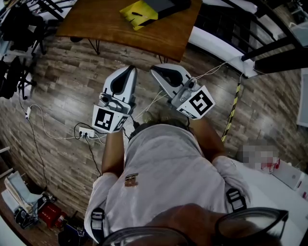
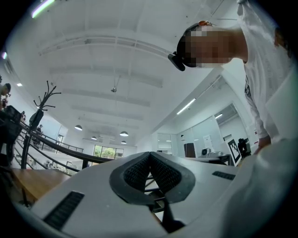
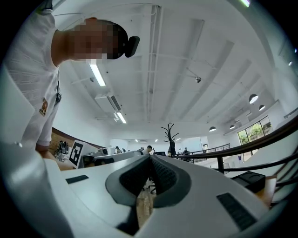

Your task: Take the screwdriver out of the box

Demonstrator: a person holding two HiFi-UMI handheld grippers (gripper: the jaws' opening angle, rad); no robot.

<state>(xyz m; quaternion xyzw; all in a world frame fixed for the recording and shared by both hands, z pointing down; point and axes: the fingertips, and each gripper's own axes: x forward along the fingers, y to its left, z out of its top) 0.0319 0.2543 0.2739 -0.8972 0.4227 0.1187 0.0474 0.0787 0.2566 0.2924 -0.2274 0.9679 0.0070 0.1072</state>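
Only the head view shows the tabletop and edge-cropped yellow box; the left tool and right tool are closed, empty.

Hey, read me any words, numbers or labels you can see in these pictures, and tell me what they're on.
No readable text anywhere.
Left gripper's cube: square marker pattern, no words.
Right gripper's cube: the same.
Wall sheet in the left gripper view: too small to read.
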